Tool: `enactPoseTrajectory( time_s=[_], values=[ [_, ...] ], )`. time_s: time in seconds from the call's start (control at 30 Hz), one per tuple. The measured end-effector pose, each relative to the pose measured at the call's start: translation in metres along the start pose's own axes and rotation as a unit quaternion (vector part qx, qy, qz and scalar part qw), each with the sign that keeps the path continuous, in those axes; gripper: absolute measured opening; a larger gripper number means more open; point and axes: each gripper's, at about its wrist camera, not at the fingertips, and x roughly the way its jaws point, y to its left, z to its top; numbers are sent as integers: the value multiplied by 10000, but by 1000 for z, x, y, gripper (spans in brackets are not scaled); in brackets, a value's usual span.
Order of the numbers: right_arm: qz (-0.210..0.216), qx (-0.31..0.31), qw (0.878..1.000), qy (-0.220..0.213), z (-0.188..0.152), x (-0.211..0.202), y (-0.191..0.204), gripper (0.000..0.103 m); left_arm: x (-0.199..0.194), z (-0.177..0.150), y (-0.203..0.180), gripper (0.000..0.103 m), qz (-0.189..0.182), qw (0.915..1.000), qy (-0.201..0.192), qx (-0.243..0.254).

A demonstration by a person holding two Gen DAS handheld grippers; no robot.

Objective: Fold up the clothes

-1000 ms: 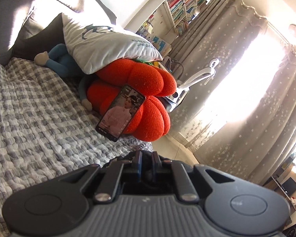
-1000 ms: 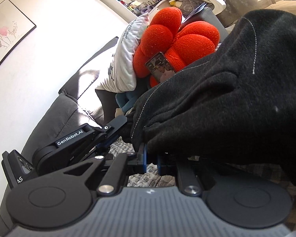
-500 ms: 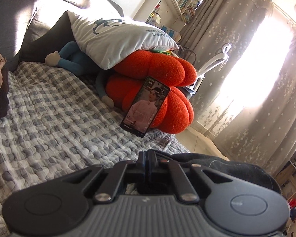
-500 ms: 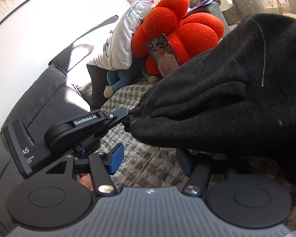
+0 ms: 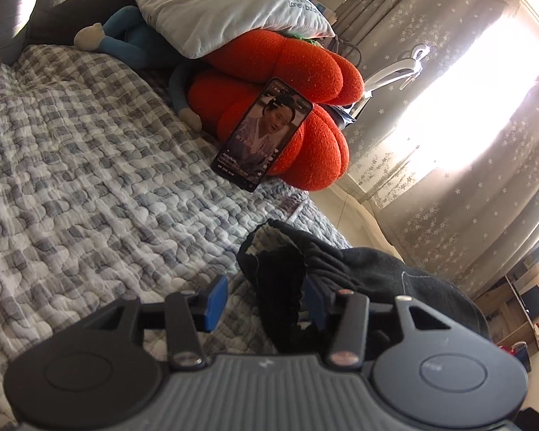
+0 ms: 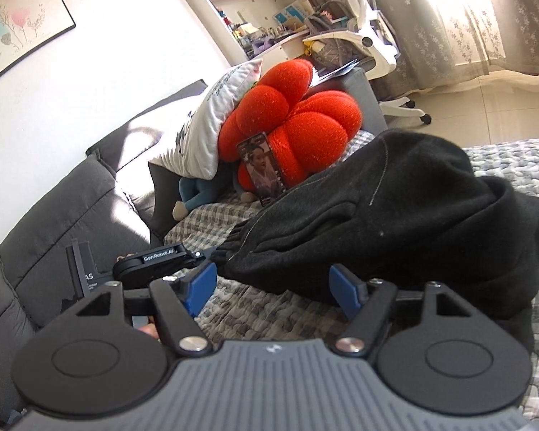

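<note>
Both jaws are opening: the left gripper point(image 5: 264, 301) with the black garment's point(image 5: 359, 273) cuff loose between its pads, the right gripper point(image 6: 271, 292) empty before that garment, "GenRobot.AI" legible beside it.

A grey-and-white checked quilt point(image 5: 90, 179) covers the sofa point(image 6: 54, 208), and on it lie a bunched black garment point(image 6: 395, 215), a red pumpkin cushion point(image 5: 305, 107) with a phone point(image 5: 262, 136) propped against it, and a blue plush toy point(image 5: 125, 39).
</note>
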Motion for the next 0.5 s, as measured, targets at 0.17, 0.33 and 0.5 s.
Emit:
enactPoseTrajectory(
  time_s=[0.17,0.33,0.5],
  values=[
    [-326,349,9982,-374,10,-24,-31,74,-5,-2,-5,65,-178,9986,429,-252],
    [-599,900,9916,-713,15,-43,-64,74,-17,-1,-8,79,-363,9969,448,-538],
    [-1119,1338,9807,-888,16,-46,-90,74,-22,-7,-27,82,-601,9953,671,-366]
  ],
)
